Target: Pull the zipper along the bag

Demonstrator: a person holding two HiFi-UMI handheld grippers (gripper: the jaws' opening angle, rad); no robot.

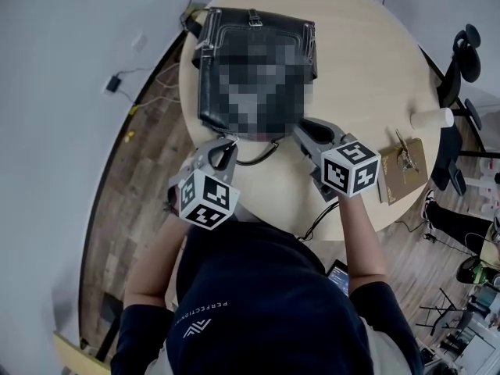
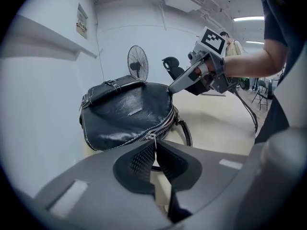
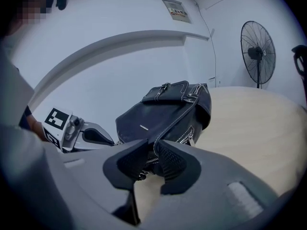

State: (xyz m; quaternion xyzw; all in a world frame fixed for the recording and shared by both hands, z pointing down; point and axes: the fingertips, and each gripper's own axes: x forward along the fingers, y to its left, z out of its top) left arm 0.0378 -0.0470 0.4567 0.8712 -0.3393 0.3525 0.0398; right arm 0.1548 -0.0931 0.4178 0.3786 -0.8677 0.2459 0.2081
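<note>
A black leather bag [image 1: 226, 30] lies flat on a round, pale wooden table [image 1: 375, 69], seen from above, with a person reaching toward its near edge with 2 hand-held tools. The left tongs [image 2: 153, 145] are almost fully closed, and the small metal zipper pull [image 2: 151, 138] is pinched between their 2 ribbed pads at the bag's near-left corner. The right tongs [image 3: 153, 152] are only narrowly parted, and the bag's stitched edge fills the gap between their pads at the near-right corner; they appear to clamp that edge to steady the bag, though how firmly they press is not clear. A line of silver zipper teeth [image 2: 167, 121] runs from the pinched pull along the bag's side toward the right tongs. Judging from this, the task is at an early stage: the pull is gripped and the bag is braced, but the slider sits at one end of the visible zipper, and nearly the whole run is left to travel. Whether the teeth ahead of the slider are meshed or apart cannot be told. A paper cup [image 1: 432, 118] and a brown board [image 1: 404, 166] sit well apart from the bag on the table's right side.
</note>
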